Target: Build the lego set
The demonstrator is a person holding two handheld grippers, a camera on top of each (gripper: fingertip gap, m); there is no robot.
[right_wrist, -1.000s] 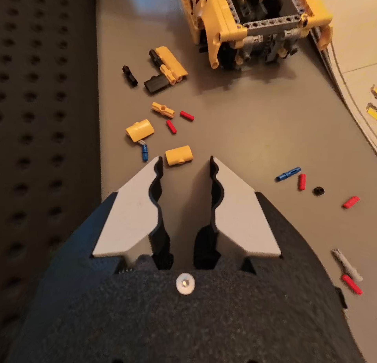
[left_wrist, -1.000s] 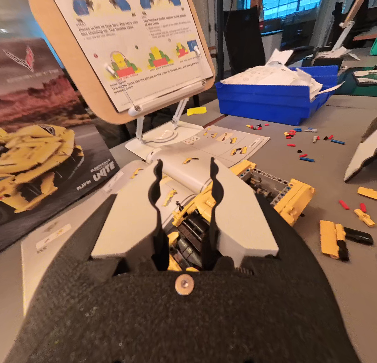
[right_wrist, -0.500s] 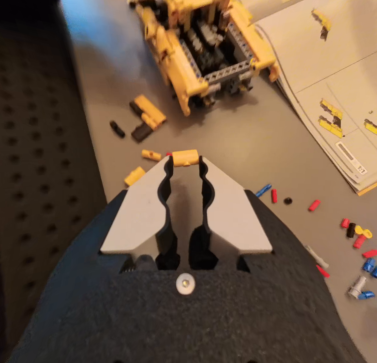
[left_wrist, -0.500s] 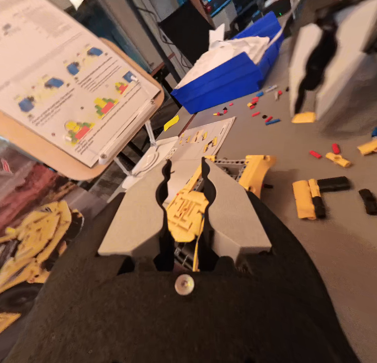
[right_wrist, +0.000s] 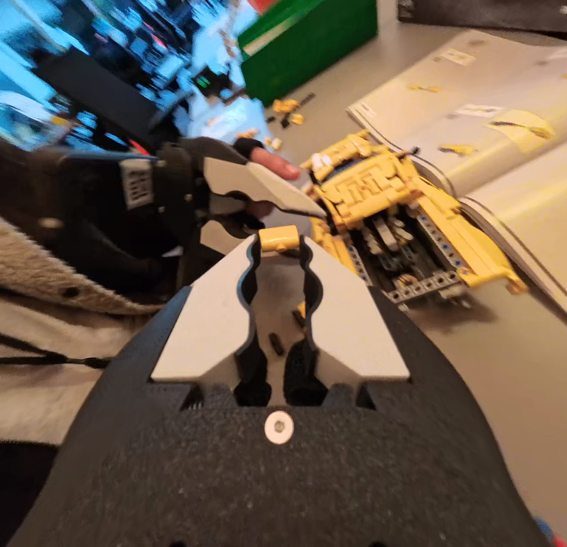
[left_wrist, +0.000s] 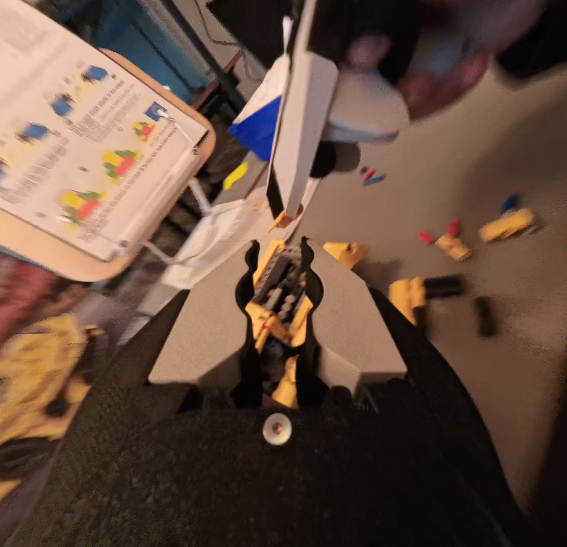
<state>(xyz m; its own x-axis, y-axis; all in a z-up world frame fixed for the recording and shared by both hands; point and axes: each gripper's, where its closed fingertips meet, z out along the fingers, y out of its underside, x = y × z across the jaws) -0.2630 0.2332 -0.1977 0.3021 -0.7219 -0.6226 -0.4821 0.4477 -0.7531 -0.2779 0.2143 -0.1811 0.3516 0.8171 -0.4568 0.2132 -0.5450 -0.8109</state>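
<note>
Grey tabletop under us, strewn with loose pins; open instruction booklet, green bin and cluttered room behind. Our left gripper is clamped on the yellow lego car. Our right gripper pinches a small yellow piece just beside it.

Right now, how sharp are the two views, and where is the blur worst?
Left wrist view: motion blur throughout, worst on the right gripper overhead; loose pieces smear. Right wrist view: sharper near the yellow piece and car model; the background streaks blue.
</note>
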